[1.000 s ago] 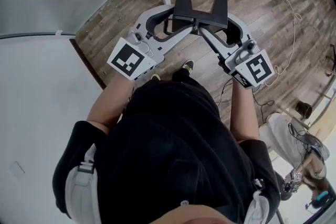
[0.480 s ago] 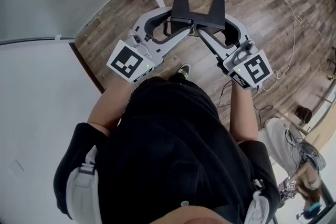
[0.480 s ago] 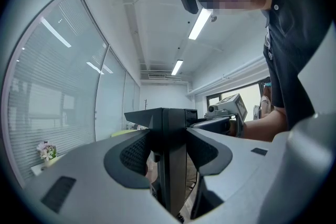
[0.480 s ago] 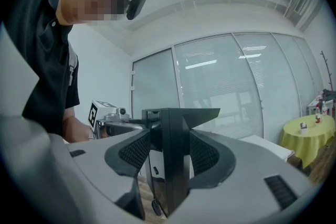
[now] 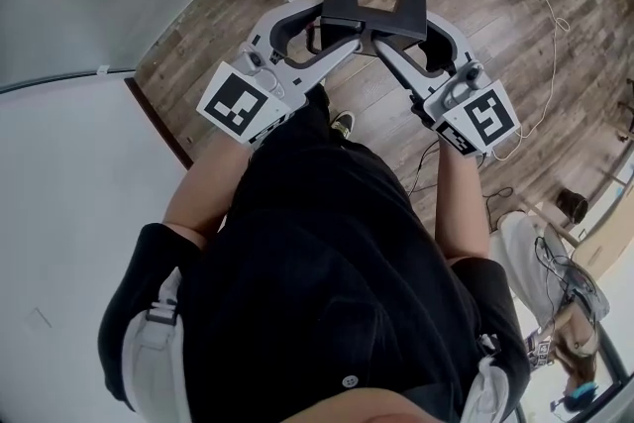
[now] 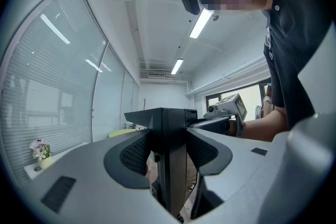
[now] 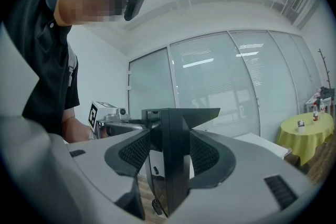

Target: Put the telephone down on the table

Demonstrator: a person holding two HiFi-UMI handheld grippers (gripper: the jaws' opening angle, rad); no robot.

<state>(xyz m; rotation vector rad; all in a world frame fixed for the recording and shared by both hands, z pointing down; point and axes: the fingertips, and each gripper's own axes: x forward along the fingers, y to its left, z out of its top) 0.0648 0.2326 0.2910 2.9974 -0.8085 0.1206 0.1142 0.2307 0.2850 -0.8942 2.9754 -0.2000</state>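
No telephone is shown in any view, so the task is judged not begun: the left gripper (image 6: 168, 134) and right gripper (image 7: 170, 134) are held closed on nothing, tips touching, with the white table (image 5: 59, 193) beside the left one.

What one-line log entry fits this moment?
grey, black-jawed left gripper: shut, empty | grey right gripper: shut, empty | both: together above brown wooden floor | telephone: not in view

No words, brands or numbers can be read. The only print is a black-and-white square pattern on the left cube (image 5: 239, 105) and the right cube (image 5: 479, 118), behind the jaws.
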